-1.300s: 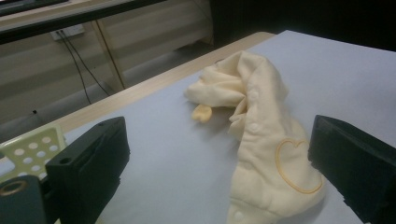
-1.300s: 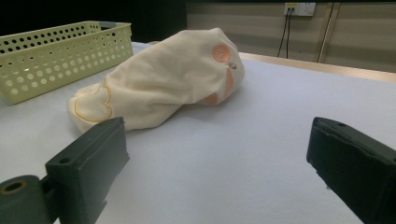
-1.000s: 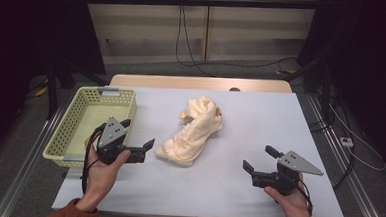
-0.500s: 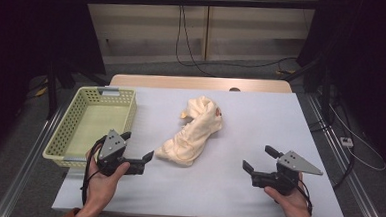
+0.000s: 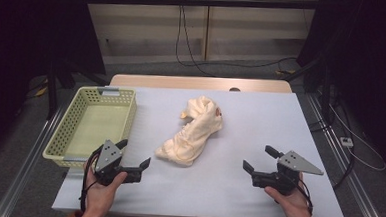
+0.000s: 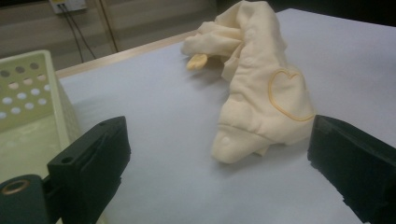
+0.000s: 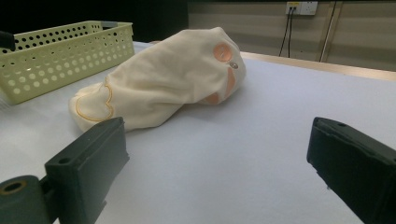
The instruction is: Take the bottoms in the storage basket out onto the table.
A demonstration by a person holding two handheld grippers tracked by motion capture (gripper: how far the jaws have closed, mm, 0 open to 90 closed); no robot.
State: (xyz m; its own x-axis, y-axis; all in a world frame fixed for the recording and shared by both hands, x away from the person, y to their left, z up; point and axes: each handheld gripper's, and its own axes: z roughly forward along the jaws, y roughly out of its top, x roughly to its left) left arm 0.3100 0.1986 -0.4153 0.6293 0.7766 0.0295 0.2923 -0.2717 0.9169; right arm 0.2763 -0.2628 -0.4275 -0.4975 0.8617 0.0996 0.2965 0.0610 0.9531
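No writing is readable; the cream garment (image 5: 191, 132), stitched with an orange heart outline, lies crumpled mid-tabletop (image 5: 260, 122). The pale green basket (image 5: 76, 127) at left holds nothing. Both the left claw (image 5: 134, 155) and right claw (image 5: 259, 158) gape wide, gripping nothing, near the garment.

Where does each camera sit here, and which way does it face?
High view: above the person's side, facing forward and down on the table; both hands, left tongs, right tongs.
Left gripper view: on the left tongs, facing the cream garment and basket.
Right gripper view: on the right tongs, facing garment and basket.
All share the garment and basket.
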